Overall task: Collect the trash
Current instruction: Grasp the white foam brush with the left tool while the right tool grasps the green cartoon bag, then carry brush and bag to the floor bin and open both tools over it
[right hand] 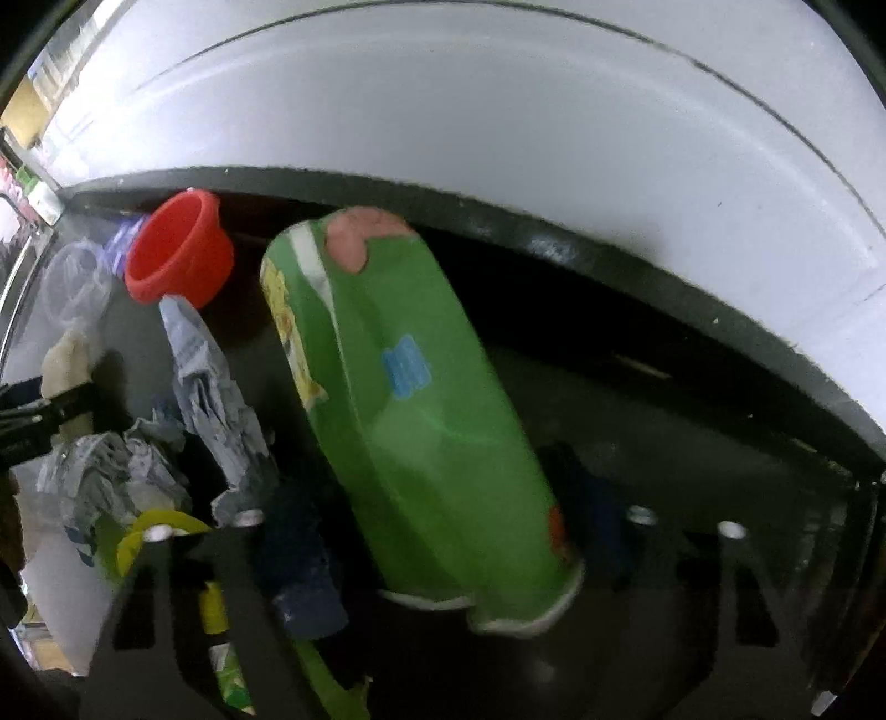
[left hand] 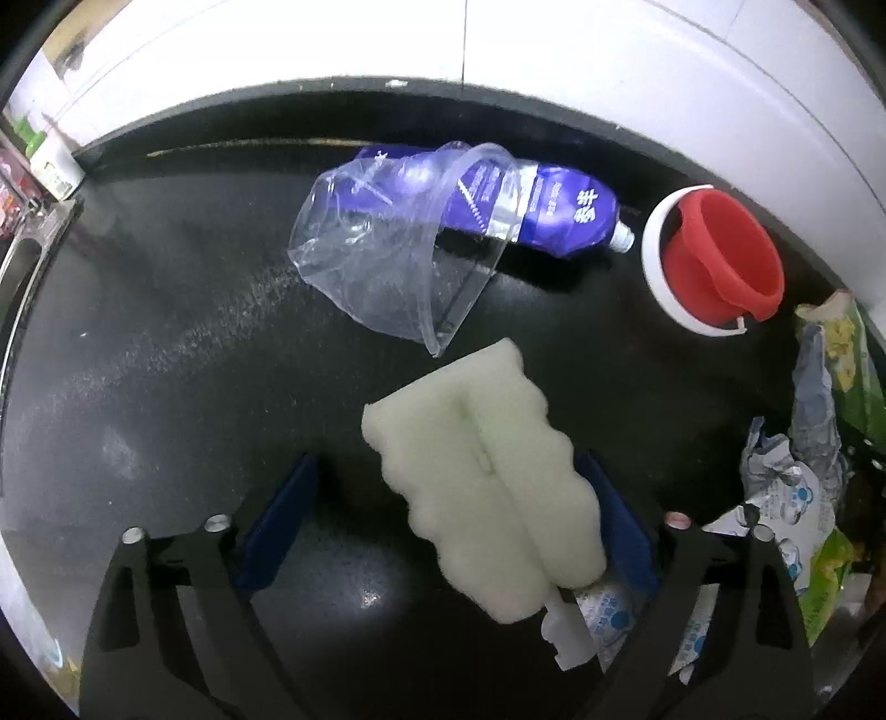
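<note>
In the left wrist view a pale green-white sponge head [left hand: 482, 482] with a white plastic stub [left hand: 565, 637] lies on the black counter [left hand: 166, 387]. My left gripper [left hand: 448, 487] straddles it: the right blue pad touches it, the left pad stands clear, so it is open. Beyond it lie a crushed clear plastic cup [left hand: 398, 249] and a purple pouch [left hand: 559, 210]. In the blurred right wrist view a green snack can [right hand: 421, 399] lies between the fingers of my right gripper [right hand: 443, 498], with thin dark gaps on both sides; it is open.
A red cup in a white ring [left hand: 720, 255] stands by the white wall [left hand: 554, 50]; the same red cup [right hand: 177, 255] shows in the right wrist view. Crumpled wrappers [left hand: 792, 487] and a green packet [left hand: 847, 365] pile at the right. A steel sink edge [left hand: 22, 266] borders the left.
</note>
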